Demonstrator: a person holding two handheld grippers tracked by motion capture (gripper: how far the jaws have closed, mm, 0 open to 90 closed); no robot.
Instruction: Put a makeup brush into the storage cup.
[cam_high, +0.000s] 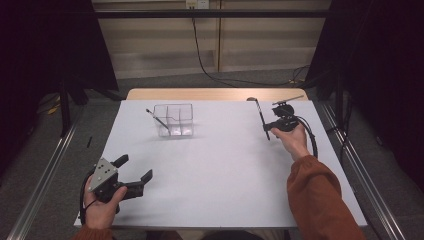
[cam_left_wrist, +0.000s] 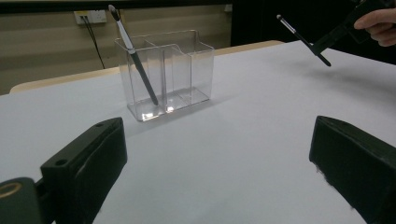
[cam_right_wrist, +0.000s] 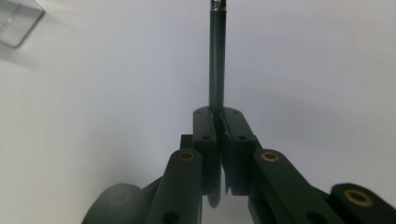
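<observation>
A thin dark brush (cam_high: 262, 118) is clamped between the jaws of the right gripper (cam_high: 280, 121), which are pressed together on its shaft, so that the brush is carried clear of the white tabletop (cam_high: 225, 170) at the far right side. In the right gripper view the shaft (cam_right_wrist: 217, 56) is seen running straight out from between the closed jaws, a grip near one end that leaves most of the length free, presumably so that the free end can be lowered into a container. The brush is held steeply tilted in the high view, with a pale tip at its upper end, and it is well apart from the clear plastic organizer (cam_high: 174, 120) standing at the far middle of the tabletop. That organizer is divided into compartments, and a second brush (cam_left_wrist: 133, 53) is already leaned in its left compartment as the left gripper view shows it, bristles up and handle resting on the bottom; the same place is judged to be meant for the held one. The left gripper (cam_high: 136, 175) is rested at the near left corner with its jaws wide apart and nothing between them, kept out of the way. The carried brush looks slender, rigid and dark grey, with a metal band near the tip.
</observation>
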